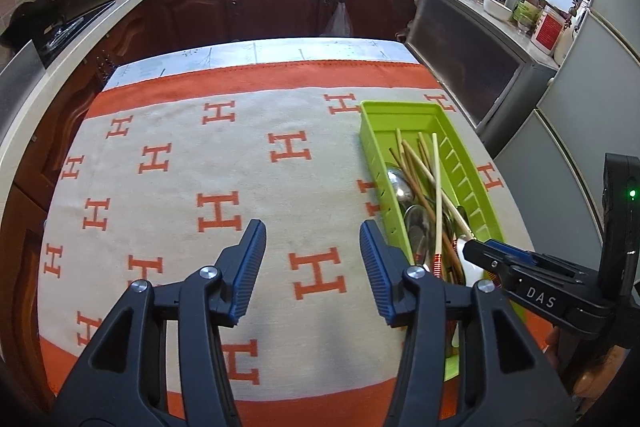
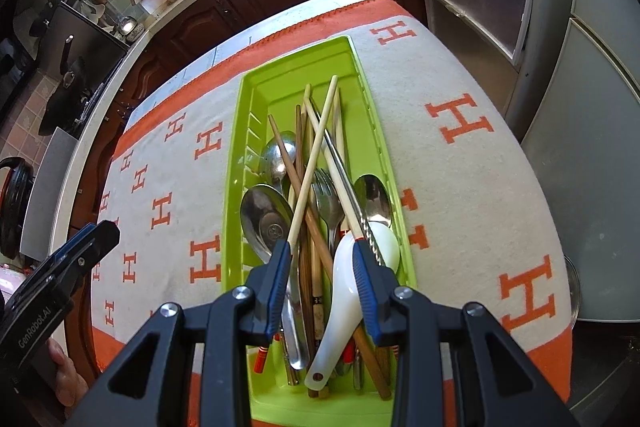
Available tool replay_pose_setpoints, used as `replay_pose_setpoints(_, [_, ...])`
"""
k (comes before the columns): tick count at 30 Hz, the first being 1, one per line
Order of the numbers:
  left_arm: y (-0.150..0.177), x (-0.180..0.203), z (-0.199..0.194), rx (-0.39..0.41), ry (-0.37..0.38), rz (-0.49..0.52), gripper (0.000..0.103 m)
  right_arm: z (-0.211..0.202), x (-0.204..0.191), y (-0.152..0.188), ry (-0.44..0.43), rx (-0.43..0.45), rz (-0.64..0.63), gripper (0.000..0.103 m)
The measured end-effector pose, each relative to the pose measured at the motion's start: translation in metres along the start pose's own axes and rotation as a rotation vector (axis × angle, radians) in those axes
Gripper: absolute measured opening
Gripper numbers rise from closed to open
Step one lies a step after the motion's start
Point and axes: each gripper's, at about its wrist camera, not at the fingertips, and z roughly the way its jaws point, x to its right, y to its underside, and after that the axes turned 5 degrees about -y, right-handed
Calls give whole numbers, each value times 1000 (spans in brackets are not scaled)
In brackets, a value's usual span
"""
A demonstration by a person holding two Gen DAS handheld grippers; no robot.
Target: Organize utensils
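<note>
A lime-green utensil tray (image 1: 374, 131) (image 2: 288, 83) lies on the right side of the table. It holds a loose pile of wooden chopsticks (image 2: 302, 199), metal spoons (image 2: 266, 213), a fork (image 2: 326, 199) and a white ceramic spoon (image 2: 344, 303). My right gripper (image 2: 322, 251) is open and empty, just above the near end of the pile, over the white spoon. It shows in the left wrist view (image 1: 470, 247) at the tray's near end. My left gripper (image 1: 312, 231) is open and empty over bare cloth to the left of the tray. It shows in the right wrist view (image 2: 108, 227).
The table is covered by a grey cloth (image 1: 192, 163) with orange H marks and an orange border. Kitchen counters, dark cabinets (image 1: 280, 7) and a sink run behind. A grey fridge (image 1: 592, 131) and a cabinet stand close to the table's right edge.
</note>
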Motion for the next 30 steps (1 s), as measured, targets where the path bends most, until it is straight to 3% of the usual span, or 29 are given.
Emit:
replay_pose_setpoints(14, [10,-20,0,-2,3,-24,47,21,2,-11,7,-7,56,33])
replay_pose_setpoints(17, [11,-25,0,-6,6,-37,47,27,-1,-10,-56,-57,78,33])
replay_pose_setpoints(20, [13,-30,1,-9,6,-48,47,24,-8,-9,-16,-15,47,33])
replay_pose_setpoints(26, [16,-40,-2,-6,3,-62,47,23,-15,-14,-73,-44,62,33])
replay_pose_setpoints(30, [18,-45,-2,-13,3,-73,47,24,-19,-14,-42,-51,41,27])
